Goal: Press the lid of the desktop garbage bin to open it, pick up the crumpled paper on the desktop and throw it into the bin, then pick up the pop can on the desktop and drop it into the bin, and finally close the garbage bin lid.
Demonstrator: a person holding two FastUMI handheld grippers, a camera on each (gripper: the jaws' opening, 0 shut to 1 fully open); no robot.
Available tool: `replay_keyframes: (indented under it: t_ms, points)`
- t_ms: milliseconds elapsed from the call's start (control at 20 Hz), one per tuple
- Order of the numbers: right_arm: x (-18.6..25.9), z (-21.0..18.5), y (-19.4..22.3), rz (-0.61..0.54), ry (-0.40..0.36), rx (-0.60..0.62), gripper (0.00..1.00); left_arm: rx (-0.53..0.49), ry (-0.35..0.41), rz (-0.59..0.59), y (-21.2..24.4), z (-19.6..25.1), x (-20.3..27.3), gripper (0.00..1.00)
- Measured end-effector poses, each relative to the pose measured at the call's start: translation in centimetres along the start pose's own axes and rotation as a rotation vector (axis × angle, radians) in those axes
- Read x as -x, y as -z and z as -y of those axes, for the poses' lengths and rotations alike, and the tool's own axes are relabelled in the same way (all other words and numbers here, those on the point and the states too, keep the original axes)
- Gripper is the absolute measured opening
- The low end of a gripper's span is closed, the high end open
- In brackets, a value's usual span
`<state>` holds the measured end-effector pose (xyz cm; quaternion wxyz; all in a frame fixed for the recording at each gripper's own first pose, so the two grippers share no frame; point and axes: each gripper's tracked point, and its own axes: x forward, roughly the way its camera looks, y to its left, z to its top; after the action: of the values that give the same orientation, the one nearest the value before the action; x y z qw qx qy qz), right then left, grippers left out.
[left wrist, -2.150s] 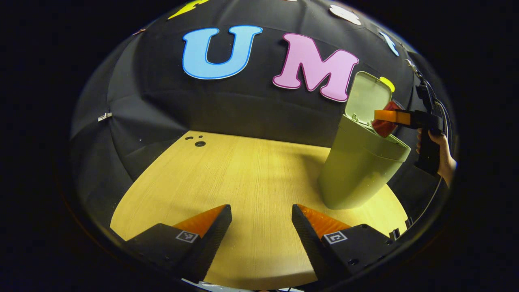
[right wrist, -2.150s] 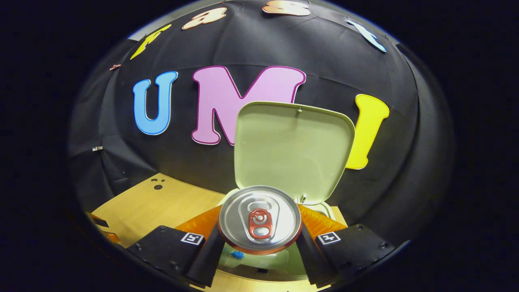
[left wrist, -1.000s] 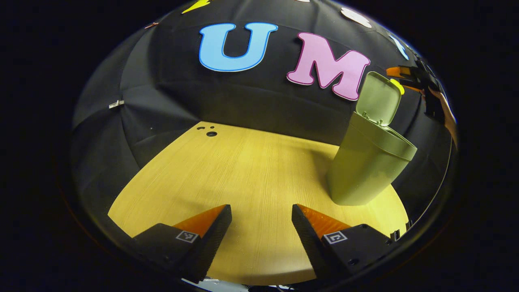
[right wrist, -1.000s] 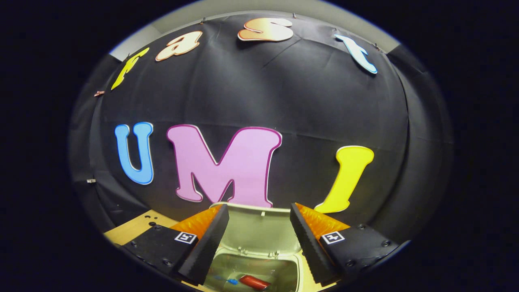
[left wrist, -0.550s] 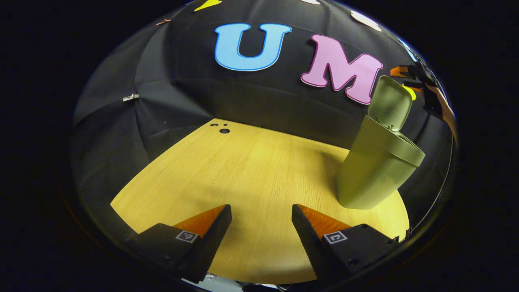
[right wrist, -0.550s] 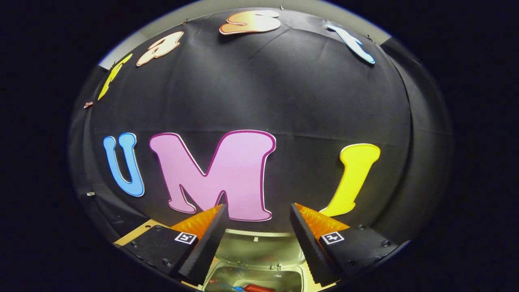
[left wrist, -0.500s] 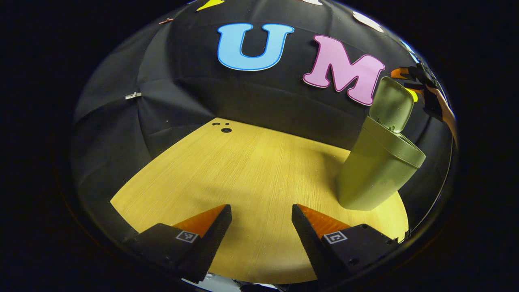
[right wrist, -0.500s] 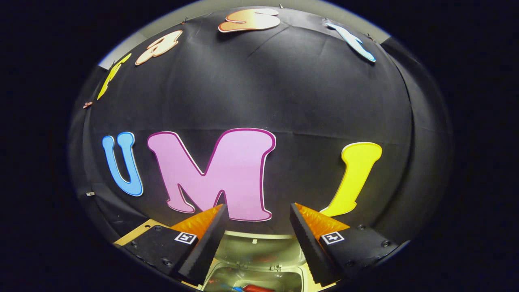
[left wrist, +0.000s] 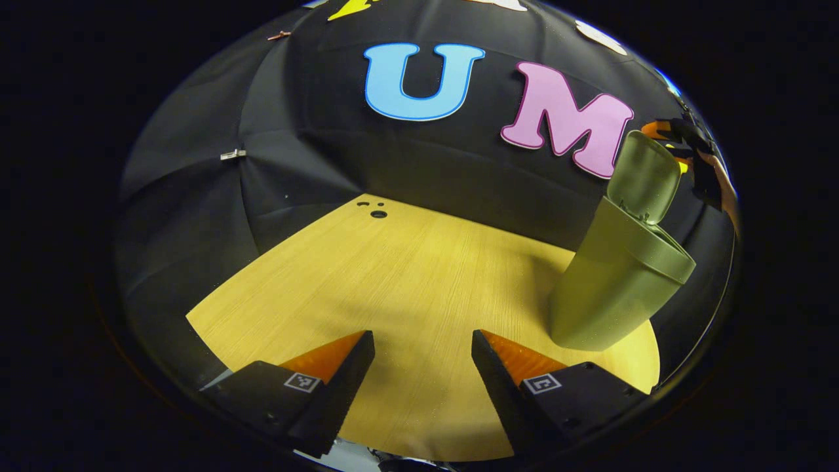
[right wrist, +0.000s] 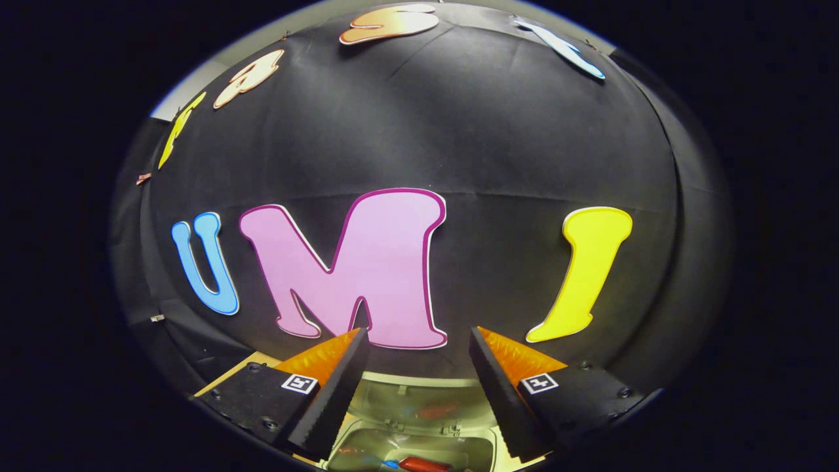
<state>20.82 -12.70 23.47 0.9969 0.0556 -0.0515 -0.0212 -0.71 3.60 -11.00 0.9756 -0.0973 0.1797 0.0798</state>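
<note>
Inside bin (right wrist: pixel 472 452): red can (right wrist: pixel 426 464)

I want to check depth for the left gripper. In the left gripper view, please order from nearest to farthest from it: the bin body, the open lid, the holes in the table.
1. Bin body, standing on the table's right side.
2. Open lid, raised above the bin, farther back.
3. Holes in the table, at the far edge by the wall.
</note>
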Motion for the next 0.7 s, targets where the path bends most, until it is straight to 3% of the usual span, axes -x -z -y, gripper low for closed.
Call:
replay_keyframes:
  t_ms: [400,700]
  points:
    - [5.4,-0.8,2.9,-0.057,0.013,-0.011,0.97,-0.128,0.126,-0.001,-1.0,2.1,-0.7,0.99]
    - [10.5,-1.6,9.9,-0.185,0.058,-0.043,0.98,-0.181,0.204,-0.016,-0.5,1.0,-0.8,0.96]
